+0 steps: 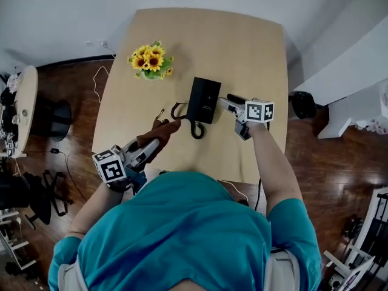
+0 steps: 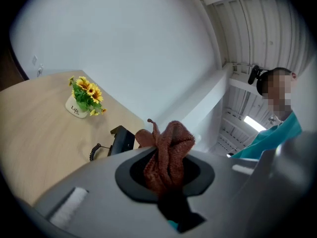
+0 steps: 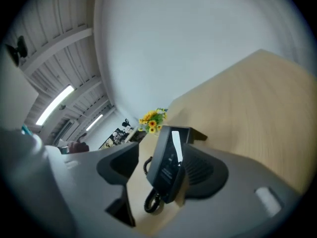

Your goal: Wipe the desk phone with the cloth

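Left gripper [image 1: 156, 142], clenched on the brown cloth [image 1: 165, 127], lies just near-left of the desk phone [image 1: 203, 99]; right gripper [image 1: 227, 102] gapes at its right edge.

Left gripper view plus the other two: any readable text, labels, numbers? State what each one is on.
"Life": on the white flower pot, left gripper view; a smaller line beneath it is too small to read.
Desk phone: pale markings on its face, too blurred to read.
Marker cubes: black-and-white square patterns only, no letters or numbers.
Nothing else legible in any view.
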Demonstrator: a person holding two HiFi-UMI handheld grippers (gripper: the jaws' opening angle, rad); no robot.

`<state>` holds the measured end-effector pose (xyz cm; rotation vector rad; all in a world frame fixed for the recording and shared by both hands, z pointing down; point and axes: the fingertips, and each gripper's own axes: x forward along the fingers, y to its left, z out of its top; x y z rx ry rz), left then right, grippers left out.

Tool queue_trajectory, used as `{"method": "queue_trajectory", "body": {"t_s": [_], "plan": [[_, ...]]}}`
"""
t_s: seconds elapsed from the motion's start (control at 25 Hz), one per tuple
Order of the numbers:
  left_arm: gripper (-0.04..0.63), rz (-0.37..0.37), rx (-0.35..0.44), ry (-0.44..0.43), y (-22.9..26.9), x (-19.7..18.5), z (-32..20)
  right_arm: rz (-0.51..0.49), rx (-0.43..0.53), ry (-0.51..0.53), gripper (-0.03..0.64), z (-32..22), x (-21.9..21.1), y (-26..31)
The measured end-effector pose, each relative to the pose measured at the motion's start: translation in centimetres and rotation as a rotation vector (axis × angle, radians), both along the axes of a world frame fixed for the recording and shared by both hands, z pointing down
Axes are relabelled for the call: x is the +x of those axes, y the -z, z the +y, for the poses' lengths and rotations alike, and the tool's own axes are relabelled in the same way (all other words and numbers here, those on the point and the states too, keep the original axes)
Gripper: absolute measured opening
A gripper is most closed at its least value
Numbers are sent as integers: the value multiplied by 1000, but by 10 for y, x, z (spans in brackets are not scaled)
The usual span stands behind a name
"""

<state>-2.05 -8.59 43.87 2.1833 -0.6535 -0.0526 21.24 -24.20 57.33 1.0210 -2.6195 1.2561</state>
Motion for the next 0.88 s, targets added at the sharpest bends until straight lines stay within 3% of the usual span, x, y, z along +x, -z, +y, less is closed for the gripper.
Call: {"method": "queue_trajectory", "body": {"t_s": [0.12, 0.24, 0.4, 0.44, 0.48, 0.72, 0.88], "plan": [[69, 9, -26, -32, -10, -16, -12, -13, -98, -50, 323, -30, -8, -33], [69, 9, -61, -74, -20, -29, -20, -48, -139, -71, 327, -50, -15, -49], [69, -9, -94, -93, -23, -47, -30, -70, -141, -27, 325, -71, -32, -59], [69, -11, -97, -89, -23, -51, -30, -91, -143, -20, 274, -74, -33, -61], [69, -12, -99, -81, -23, -55, -31, -120, -148, -11, 265, -76, -34, -62], [69, -16, -110, -43, -27, -70, -39, -219, -164, 86, 259, -81, -31, -64], [69, -17, -122, -43, -30, -68, -39, -275, -206, 176, 292, -66, -45, -66]]}}
